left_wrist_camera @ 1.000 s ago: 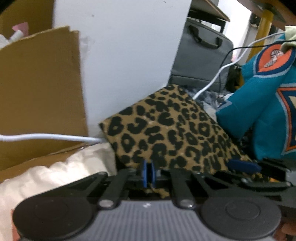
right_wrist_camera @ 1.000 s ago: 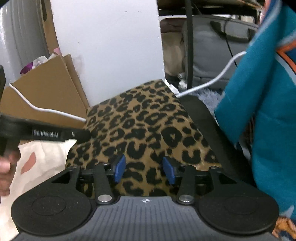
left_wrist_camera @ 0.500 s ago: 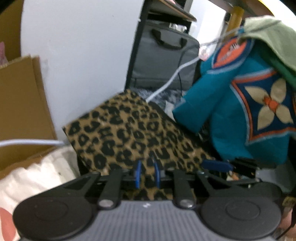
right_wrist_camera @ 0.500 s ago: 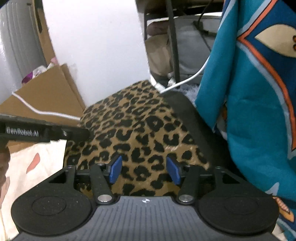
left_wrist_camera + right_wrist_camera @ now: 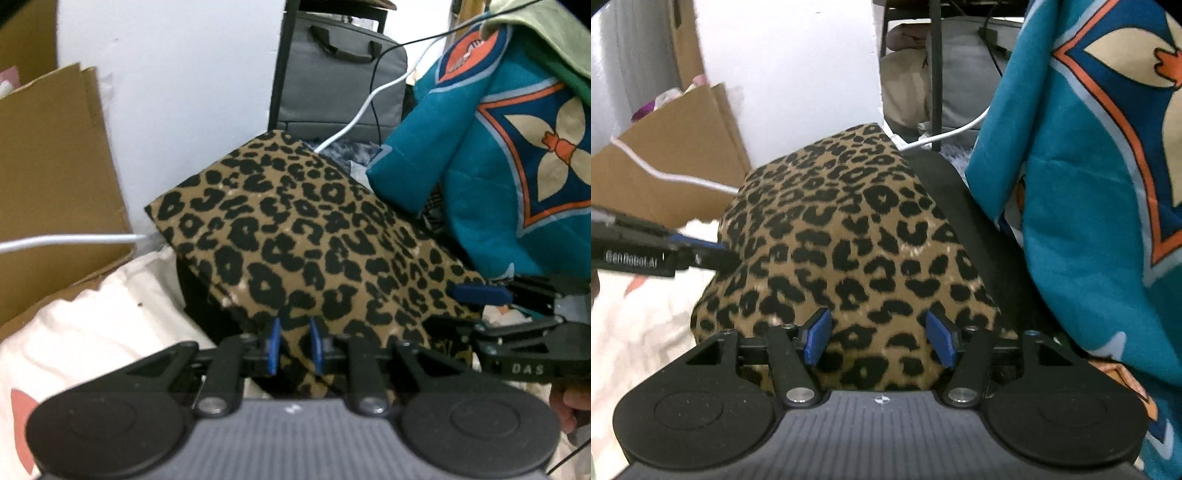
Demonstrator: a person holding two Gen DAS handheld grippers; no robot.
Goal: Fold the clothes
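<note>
A folded leopard-print garment point(image 5: 295, 229) lies flat on a dark surface; it fills the middle of the right wrist view point(image 5: 849, 251) too. My left gripper point(image 5: 294, 345) is open by a narrow gap over the garment's near edge, which lies between the blue pads. My right gripper point(image 5: 879, 338) is open wide and empty just above the garment's near edge. The right gripper's fingers point(image 5: 480, 291) show at the garment's right edge in the left wrist view. The left gripper's fingers point(image 5: 701, 254) reach its left edge in the right wrist view.
A teal patterned garment point(image 5: 517, 166) hangs at the right and also shows in the right wrist view point(image 5: 1089, 184). A white pillow point(image 5: 92, 325) lies at the left. A cardboard box point(image 5: 48, 177), a white cable point(image 5: 66, 240), a white wall and a grey bag point(image 5: 340, 74) stand behind.
My left gripper has opened from shut to a narrow gap and turned right, bringing the teal garment into view. My right gripper stayed open and shifted slightly.
</note>
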